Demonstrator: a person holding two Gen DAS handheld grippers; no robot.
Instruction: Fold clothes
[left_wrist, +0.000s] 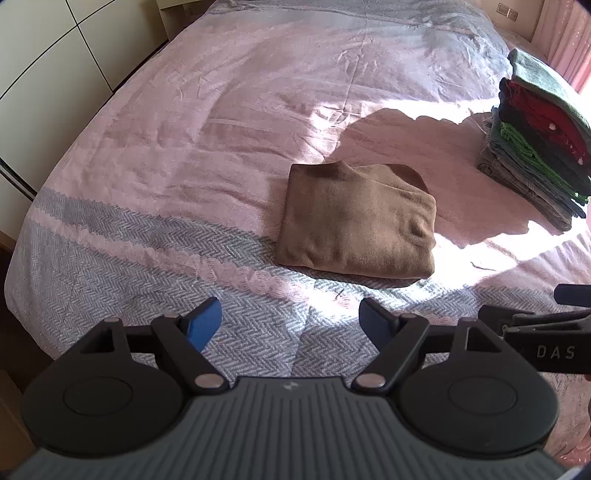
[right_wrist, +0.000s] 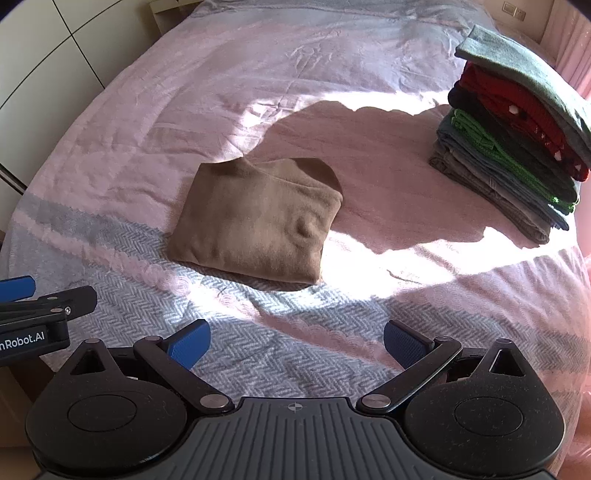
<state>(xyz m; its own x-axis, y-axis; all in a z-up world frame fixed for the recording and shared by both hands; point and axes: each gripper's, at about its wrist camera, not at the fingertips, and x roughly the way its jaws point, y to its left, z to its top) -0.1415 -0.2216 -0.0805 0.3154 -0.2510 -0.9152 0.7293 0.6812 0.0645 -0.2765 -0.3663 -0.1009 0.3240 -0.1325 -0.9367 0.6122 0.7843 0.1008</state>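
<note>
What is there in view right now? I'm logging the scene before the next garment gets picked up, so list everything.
brown folded garment: one, brown, lying flat on the bed, near the front edge, apart from both grippers.
stack of folded clothes: one pile, grey on top, then red, dark, green and grey-blue layers, on the bed to the right of the brown garment.
bedspread: one, pink with grey herringbone bands, covering the bed, partly sunlit.
wardrobe doors: cream panels, left of the bed.
wall socket: one, top right, behind the bed.
left gripper: one, black with blue pads, open, over the front edge of the bed.
right gripper: one, black with blue pads, open, beside the left one.
</note>
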